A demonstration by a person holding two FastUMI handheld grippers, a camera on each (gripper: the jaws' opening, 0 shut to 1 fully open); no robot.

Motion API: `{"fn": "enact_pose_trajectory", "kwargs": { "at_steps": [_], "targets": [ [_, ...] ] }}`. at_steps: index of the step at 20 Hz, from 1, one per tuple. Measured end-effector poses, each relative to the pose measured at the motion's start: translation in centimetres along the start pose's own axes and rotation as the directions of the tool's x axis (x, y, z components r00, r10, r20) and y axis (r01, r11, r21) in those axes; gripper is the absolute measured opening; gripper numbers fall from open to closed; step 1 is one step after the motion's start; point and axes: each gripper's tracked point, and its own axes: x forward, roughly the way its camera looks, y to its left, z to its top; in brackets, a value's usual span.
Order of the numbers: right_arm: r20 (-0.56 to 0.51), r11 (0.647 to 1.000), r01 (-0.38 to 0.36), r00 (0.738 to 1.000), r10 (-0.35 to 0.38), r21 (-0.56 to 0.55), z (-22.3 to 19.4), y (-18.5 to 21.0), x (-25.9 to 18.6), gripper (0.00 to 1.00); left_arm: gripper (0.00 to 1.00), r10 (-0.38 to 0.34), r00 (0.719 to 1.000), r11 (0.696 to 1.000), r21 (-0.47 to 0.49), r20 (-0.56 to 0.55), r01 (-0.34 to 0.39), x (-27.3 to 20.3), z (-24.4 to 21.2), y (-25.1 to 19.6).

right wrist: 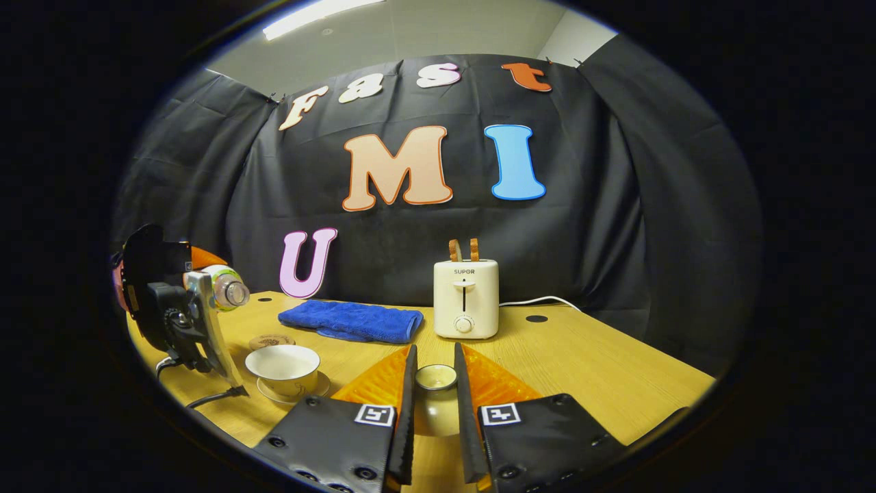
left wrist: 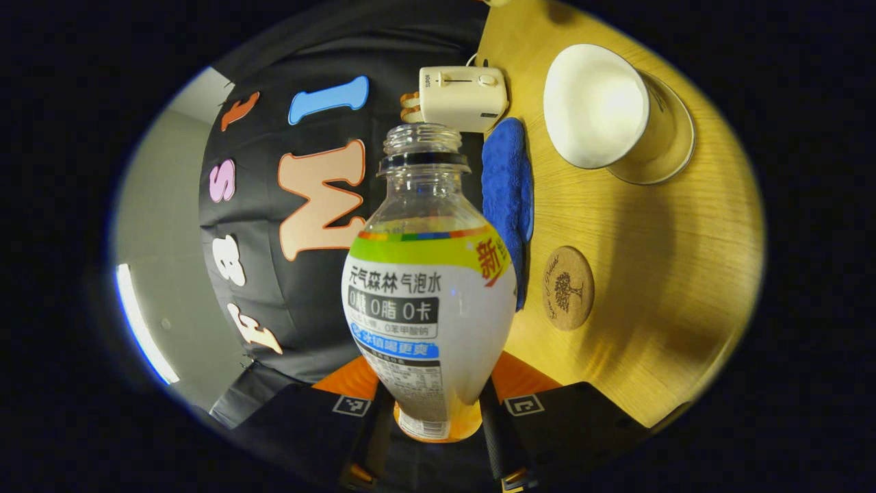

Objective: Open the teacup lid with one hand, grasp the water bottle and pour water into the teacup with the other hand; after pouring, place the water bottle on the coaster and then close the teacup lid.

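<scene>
— What's in the teacup?
— Can't tell. It's open, on its saucer, on the surface.
— And the tongs?
— Left tongs pinch the tipped, capless water bottle — right tongs pinch the lid.

The water bottle is clear plastic with a black neck ring, a white label under a yellow band with a rainbow stripe, and an orange base. The teacup and saucer are white. The coaster is brown with a dark tree print. The towel is blue, the toaster cream, the table pale yellow wood grain.
</scene>
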Motion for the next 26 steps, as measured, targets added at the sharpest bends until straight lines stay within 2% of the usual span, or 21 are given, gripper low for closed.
{"fn": "enact_pose_trajectory", "kwargs": {
  "at_steps": [5,11,26],
  "targets": [
    [-0.001,1.000,-0.001,1.000,0.001,0.000,0.0,0.0,0.0,0.31,0.56,-0.004,1.000,0.996,0.094,-0.003,0.004,0.0,0.0,0.7],
    [-0.001,1.000,-0.002,1.000,0.002,0.000,0.0,0.0,0.0,0.31,0.56,-0.004,1.000,0.986,0.164,0.006,0.003,0.0,0.6,1.2],
    [-0.001,1.000,-0.003,1.000,0.003,-0.001,-0.1,0.0,0.1,0.31,0.56,-0.020,1.000,0.964,0.265,-0.003,0.020,0.2,0.7,1.4]
  ]
}}
